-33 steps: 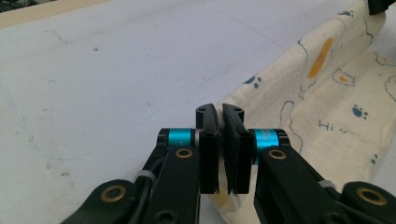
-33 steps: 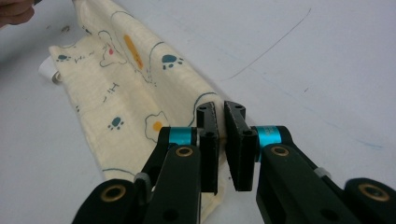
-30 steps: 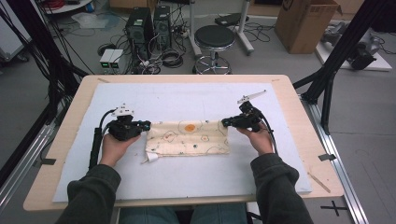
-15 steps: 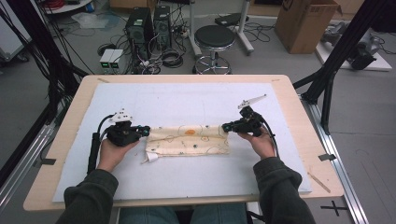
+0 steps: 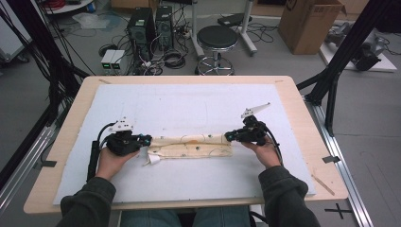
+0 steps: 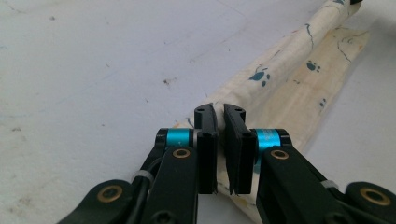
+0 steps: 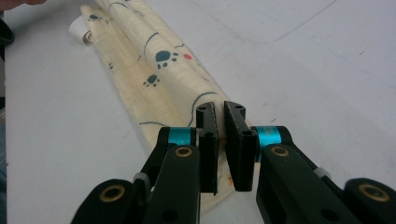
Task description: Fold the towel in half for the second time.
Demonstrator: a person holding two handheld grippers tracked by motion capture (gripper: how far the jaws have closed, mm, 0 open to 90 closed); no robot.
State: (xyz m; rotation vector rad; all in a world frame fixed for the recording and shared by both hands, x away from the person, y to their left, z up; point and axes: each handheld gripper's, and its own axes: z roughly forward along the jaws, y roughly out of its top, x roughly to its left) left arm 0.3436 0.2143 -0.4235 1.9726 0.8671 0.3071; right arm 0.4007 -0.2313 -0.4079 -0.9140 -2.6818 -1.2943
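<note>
Cloth [image 5: 191, 146]: cream fabric printed with teal paw marks and thin curved lines, folded lengthwise into a long narrow band; it lies flat across the near middle of the white mat, running left to right between the 2 grippers.
Cloth, label: a small white tag [image 5: 153, 161] curls out at the band's left end, on the near side.
Cloth, fold: in the right gripper view [image 7: 163, 70] a raised ridge runs along the band's length over a flatter layer beside it.
Left gripper [image 5: 145, 140]: at the band's left end; jaws drawn nearly together with a pinch of the cloth's edge [image 6: 261, 88] between them.
Right gripper [image 5: 229, 136]: at the band's right end; jaws nearly together, clamped on the cloth's end.
Hands: 1 on each gripper, dark sleeves entering from the near edge.
White mat [image 5: 189, 104]: covers most of the tabletop, faintly marked with pencil lines and specks.
Table [image 5: 302, 113]: pale wood, rim showing around the mat.
Beyond the table: a round black stool [image 5: 216, 39], a cardboard box [image 5: 309, 23], computer towers [image 5: 151, 23] and loose cables on the floor.
</note>
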